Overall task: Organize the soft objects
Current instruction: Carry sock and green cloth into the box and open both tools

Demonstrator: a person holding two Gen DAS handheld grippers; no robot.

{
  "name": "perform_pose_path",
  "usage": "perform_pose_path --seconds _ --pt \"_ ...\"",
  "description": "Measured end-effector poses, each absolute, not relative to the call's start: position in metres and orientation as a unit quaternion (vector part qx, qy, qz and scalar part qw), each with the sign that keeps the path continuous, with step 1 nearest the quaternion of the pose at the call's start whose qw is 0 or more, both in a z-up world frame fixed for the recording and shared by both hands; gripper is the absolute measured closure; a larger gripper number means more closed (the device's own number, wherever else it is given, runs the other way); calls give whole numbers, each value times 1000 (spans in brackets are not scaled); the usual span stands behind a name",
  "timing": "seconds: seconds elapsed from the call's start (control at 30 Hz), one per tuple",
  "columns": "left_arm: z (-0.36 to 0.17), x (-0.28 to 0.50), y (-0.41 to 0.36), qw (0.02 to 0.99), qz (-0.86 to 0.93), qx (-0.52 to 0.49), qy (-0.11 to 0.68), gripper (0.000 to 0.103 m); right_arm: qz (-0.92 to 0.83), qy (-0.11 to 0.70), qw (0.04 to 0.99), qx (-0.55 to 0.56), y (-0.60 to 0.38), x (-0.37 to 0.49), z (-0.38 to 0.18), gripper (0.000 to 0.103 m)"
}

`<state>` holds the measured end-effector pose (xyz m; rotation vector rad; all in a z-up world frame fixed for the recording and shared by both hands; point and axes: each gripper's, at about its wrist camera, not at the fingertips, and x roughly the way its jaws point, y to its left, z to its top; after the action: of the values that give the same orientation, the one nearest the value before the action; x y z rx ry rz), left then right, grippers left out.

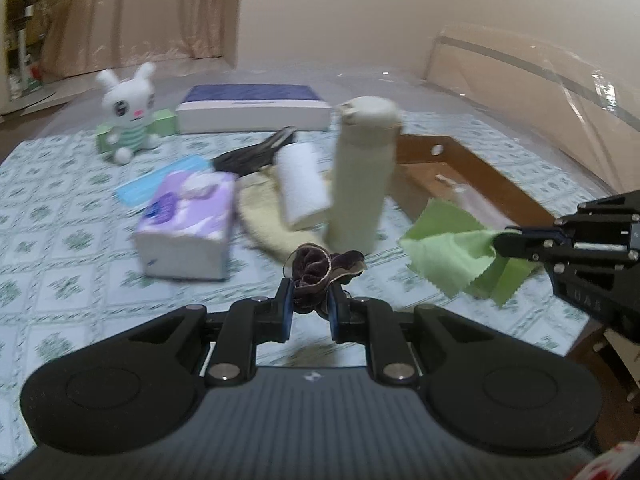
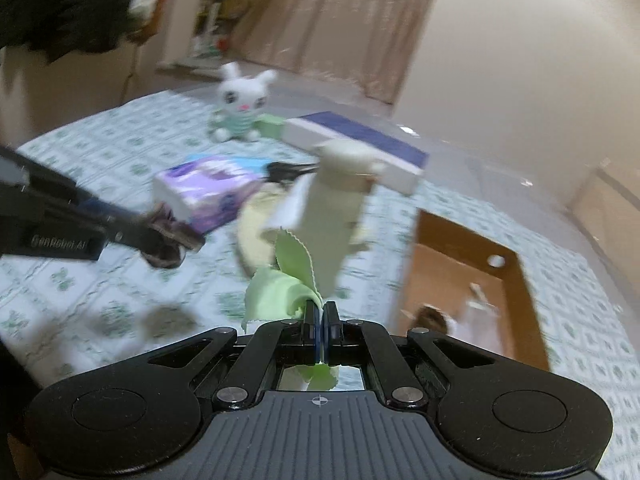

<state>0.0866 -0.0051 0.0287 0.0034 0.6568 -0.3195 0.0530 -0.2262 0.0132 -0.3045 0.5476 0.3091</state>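
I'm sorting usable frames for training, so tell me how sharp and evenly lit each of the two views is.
Left wrist view: the left gripper and its brown scrunchie are fairly crisp, the cream bottle motion-smeared, light soft. Right wrist view: heavier blur throughout, the cardboard box streaked; only the right gripper pinching the green cloth stays sharp.

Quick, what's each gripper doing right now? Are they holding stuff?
Left gripper: shut on the brown scrunchie.
Right gripper: shut on the green cloth.
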Motion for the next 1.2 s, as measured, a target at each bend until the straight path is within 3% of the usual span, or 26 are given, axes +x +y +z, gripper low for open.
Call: perform_pose_path --seconds 0.47,0.93,1.03,1.1,1.2 --pt "46 123 -125 921 -251 27 297 88 25 240 965 -98 -350 73 45 102" --pt "30 166 -215 909 -282 53 302 87 4 263 963 -57 -408 116 27 101" --pt "23 176 -226 909 -280 55 305 81 3 268 962 -49 -414 123 21 101" --pt "18 182 -231 908 -280 55 306 69 2 271 962 -42 -418 126 18 101" --pt "12 184 -234 907 -280 64 308 68 3 277 960 -37 -421 130 13 101"
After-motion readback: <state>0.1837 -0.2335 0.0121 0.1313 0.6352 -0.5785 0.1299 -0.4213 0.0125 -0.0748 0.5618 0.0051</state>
